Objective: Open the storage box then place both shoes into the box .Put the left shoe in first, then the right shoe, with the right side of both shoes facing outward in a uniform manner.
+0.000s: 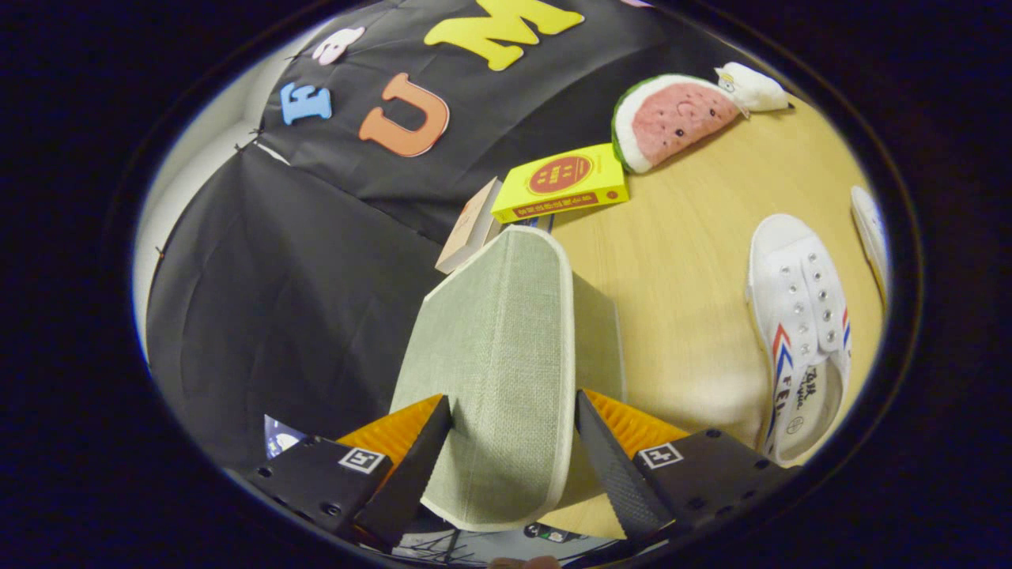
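The storage box's grey-green fabric lid (498,356), trimmed in cream, stands raised between my gripper's (514,442) two fingers, and both of them press against its sides. Just behind the lid shows part of the box's wall (597,332). A white slip-on shoe (798,332) with red and blue stripes lies on the wooden table (672,261), to the right of the fingers, opening toward me. Beyond it, farther right, the edge of a second white shoe (870,229) shows.
Beyond the box, a yellow book (561,186) rests on a tan book or carton (470,229). A watermelon-slice plush (672,118) and a small white plush (751,87) lie farther back. The black cloth wall (300,300) runs along the left.
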A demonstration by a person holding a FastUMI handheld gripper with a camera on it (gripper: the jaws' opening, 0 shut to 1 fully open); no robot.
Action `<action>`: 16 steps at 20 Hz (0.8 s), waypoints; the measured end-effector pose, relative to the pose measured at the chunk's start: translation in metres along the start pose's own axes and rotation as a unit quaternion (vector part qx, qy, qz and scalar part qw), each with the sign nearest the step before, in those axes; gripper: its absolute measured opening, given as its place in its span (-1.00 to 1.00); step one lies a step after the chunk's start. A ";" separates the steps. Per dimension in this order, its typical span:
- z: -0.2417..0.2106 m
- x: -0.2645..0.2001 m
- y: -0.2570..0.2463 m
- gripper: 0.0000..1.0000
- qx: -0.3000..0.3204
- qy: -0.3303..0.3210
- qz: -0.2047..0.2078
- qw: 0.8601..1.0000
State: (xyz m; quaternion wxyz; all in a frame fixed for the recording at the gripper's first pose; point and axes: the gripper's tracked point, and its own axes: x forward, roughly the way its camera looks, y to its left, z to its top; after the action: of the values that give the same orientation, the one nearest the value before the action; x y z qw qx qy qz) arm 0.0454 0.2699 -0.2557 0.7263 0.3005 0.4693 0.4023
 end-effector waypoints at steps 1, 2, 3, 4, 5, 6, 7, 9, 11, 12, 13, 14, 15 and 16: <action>0.001 0.001 0.002 1.00 0.007 0.005 0.005 1.000; 0.002 0.000 0.001 0.94 0.011 0.011 0.003 1.000; 0.005 -0.005 0.000 0.89 0.011 0.011 -0.002 1.000; 0.010 -0.010 -0.001 0.81 0.011 0.005 -0.006 1.000; 0.014 -0.017 -0.002 0.73 0.008 0.001 -0.008 1.000; 0.017 -0.023 -0.004 0.49 0.007 -0.004 -0.009 1.000; 0.019 -0.029 -0.004 0.25 0.006 -0.005 -0.011 1.000; 0.023 -0.035 0.001 -0.22 0.001 -0.010 -0.013 1.000; 0.027 -0.040 0.016 -0.60 -0.009 -0.014 -0.007 1.000; 0.028 -0.041 0.020 -0.73 -0.019 -0.014 -0.015 1.000; 0.028 -0.044 0.025 -0.89 -0.030 -0.012 -0.020 0.999; 0.031 -0.046 0.031 -0.89 -0.039 -0.013 -0.024 0.999; 0.033 -0.049 0.040 -0.89 -0.045 -0.014 -0.024 0.999; 0.037 -0.053 0.051 -0.89 -0.050 -0.015 -0.023 0.998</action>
State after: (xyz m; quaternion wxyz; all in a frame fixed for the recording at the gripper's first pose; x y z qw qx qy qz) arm 0.0520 0.2474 -0.1772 0.7564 0.2590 0.4450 0.4035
